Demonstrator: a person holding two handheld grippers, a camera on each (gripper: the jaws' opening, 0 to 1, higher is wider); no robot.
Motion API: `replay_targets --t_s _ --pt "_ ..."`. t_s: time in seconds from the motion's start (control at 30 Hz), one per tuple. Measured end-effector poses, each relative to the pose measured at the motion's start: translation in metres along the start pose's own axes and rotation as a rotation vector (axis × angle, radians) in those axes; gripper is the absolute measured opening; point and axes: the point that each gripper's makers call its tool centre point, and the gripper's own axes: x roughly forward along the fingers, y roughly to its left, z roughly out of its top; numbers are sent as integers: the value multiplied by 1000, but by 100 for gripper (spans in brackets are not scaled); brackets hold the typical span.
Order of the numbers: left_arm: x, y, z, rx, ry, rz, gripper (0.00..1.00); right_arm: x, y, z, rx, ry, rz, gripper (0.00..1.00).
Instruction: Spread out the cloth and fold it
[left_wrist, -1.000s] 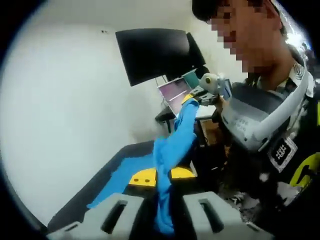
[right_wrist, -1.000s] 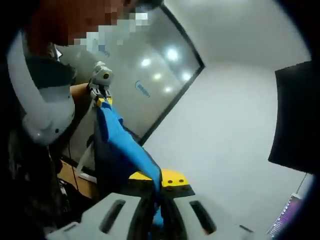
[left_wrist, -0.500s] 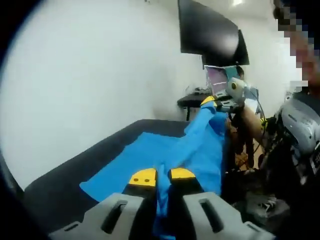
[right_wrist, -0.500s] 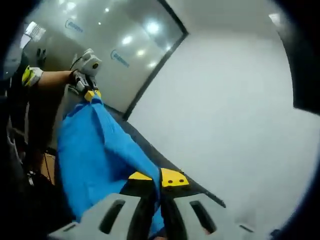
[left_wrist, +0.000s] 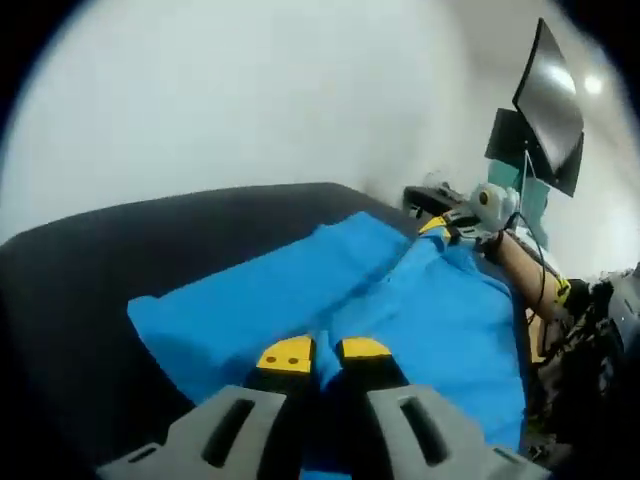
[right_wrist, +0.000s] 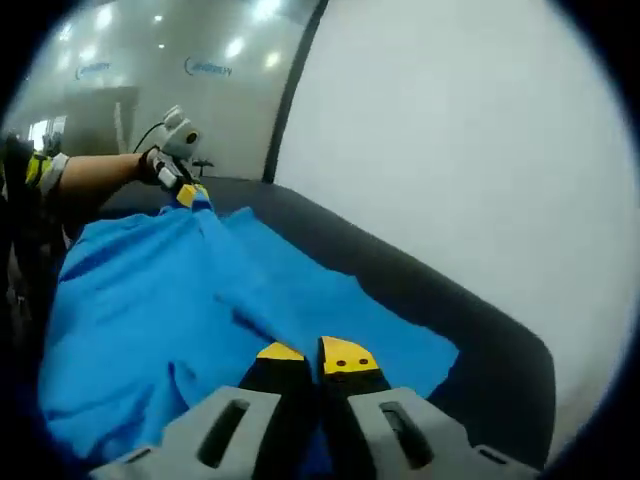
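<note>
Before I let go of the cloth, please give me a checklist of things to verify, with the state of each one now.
1. Left gripper holds the blue cloth: ok, jaws shut on its near edge.
2. Right gripper holds the cloth: ok, jaws shut on its edge.
3. Cloth lies on the dark table: mostly ok; the far part rests on the top, but whether the near edge between the grippers touches it, cannot tell.
4. Cloth is spread flat: not ok, creases run across the middle.
5. Far corners lie open: cannot tell; one corner looks flat, the other is hard to judge.
6. Cloth stays inside the table edge: cannot tell, the near side is hidden.
</note>
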Motion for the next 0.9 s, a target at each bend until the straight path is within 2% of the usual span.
replay_targets --t_s 0.07,0.13,0.17,0.2,0.27,0.33,0.37,0.4,0.43,0.47,0.5,0.53,0.57,0.6,0.67,0.73,0.77,0.8,0.83,0.9 --pt "6 10 2 -31 -42 11 6 10 -11 2 66 -25 9 0" --pt "10 26 14 -37 -134 62 6 21 -25 4 145 -66 -27 0" --pt "12 30 14 -54 -150 73 6 26 -29 3 181 -79 -26 0" --pt "17 35 12 -71 -142 81 6 30 -35 -2 226 -84 -40 1" --pt "26 55 3 -109 -106 163 10 39 -48 -16 332 -72 -76 4" --pt "35 74 2 -110 -117 229 14 45 -61 -35 442 -51 -125 11" --pt "36 73 8 -114 -171 232 14 48 -65 -43 450 -41 -155 12" --pt "35 79 11 -137 -195 267 13 47 -71 -31 399 -137 -165 9" --pt "34 81 11 -141 -200 281 14 44 -70 -35 427 -97 -179 11" --pt "33 83 12 -138 -226 288 14 41 -68 -36 395 -52 -170 12" --pt "33 84 12 -142 -226 272 14 39 -69 -29 379 -117 -161 12" --pt "32 82 13 -192 -241 254 14 38 -73 -28 475 -146 -163 14" --pt "31 85 15 -252 -252 249 16 36 -78 -32 580 -146 -175 19" --pt "31 84 16 -264 -267 234 17 34 -87 -37 597 -149 -208 23" --pt "29 82 16 -234 -269 205 18 34 -88 -37 577 -154 -204 22" --pt "25 83 17 -281 -287 184 18 34 -81 -35 515 -149 -193 23" --pt "23 86 19 -326 -301 171 18 32 -79 -33 525 -160 -182 24" --pt "20 88 23 -368 -327 158 18 33 -80 -26 567 -204 -161 25" --pt "16 92 26 -389 -351 153 18 30 -79 -19 599 -244 -144 28" --pt "13 96 26 -395 -353 155 18 26 -84 -12 662 -300 -132 36"
